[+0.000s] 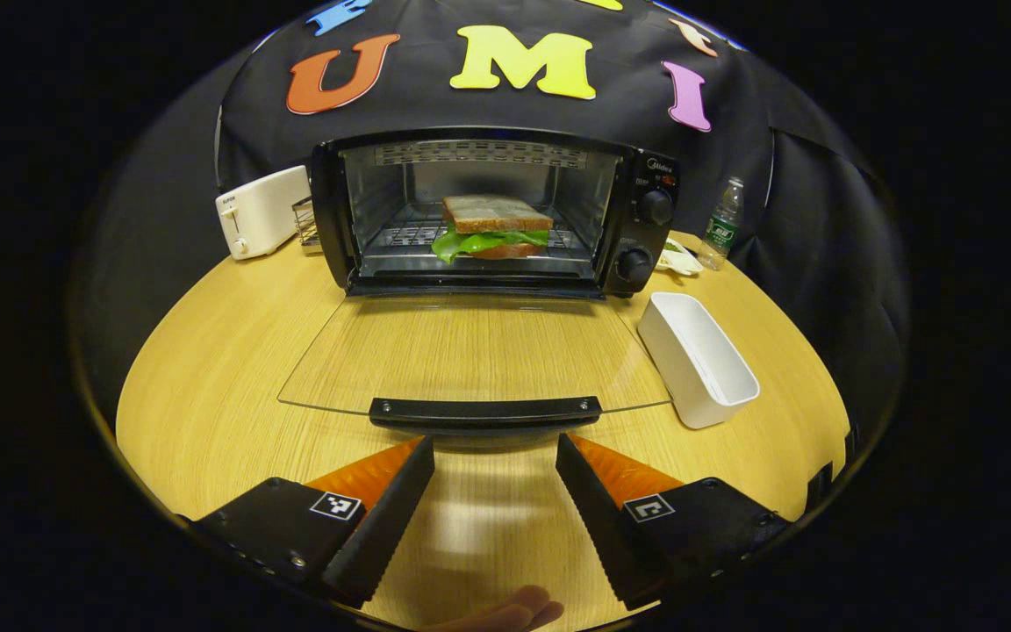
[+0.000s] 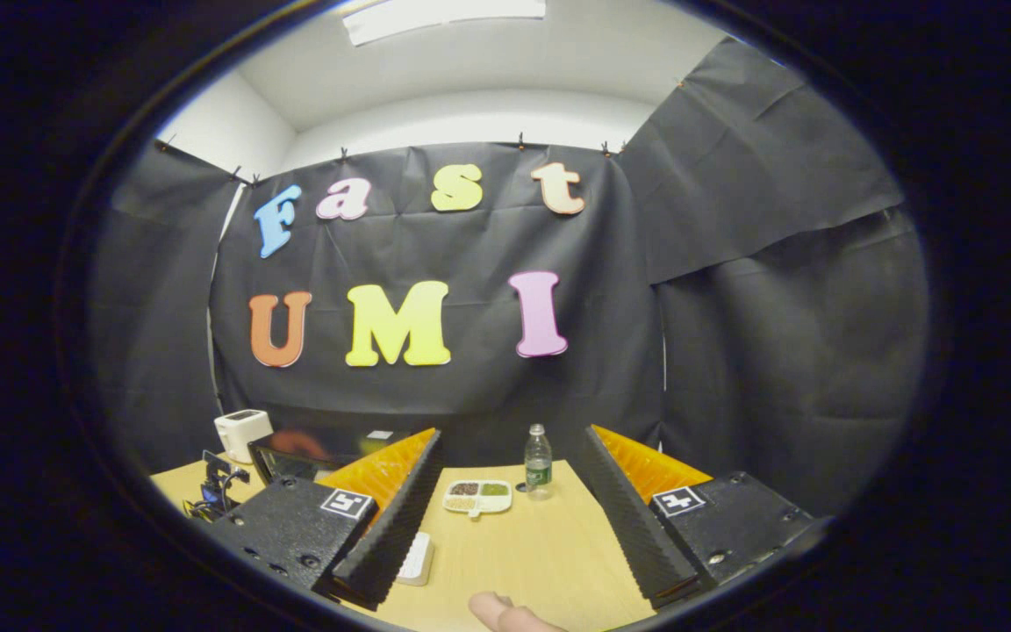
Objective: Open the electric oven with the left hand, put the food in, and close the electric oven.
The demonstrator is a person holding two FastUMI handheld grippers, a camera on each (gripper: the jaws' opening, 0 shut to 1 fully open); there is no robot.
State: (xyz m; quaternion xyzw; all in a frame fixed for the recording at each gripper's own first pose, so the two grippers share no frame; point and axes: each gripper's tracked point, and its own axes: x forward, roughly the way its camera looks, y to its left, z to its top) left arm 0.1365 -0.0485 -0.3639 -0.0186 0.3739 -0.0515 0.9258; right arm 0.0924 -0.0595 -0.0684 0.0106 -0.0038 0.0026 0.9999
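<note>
Black cloth wall (image 2: 435, 395) hanging behind, creasing into folds on right side. Clips holding its top edge along white wall (image 2: 470, 118). Ceiling light panel (image 2: 444, 16) glowing overhead. Light wooden table (image 1: 207, 386) catching soft glare near its front edge. White toaster (image 1: 261, 211) sitting at back left, water bottle (image 1: 721, 223) standing at back right against cloth.

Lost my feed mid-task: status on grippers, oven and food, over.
Left gripper open, just short of black door handle. Right gripper open, holding nothing. Lettuce sandwich on rack inside black electric oven, glass door down. Nothing in the way.
</note>
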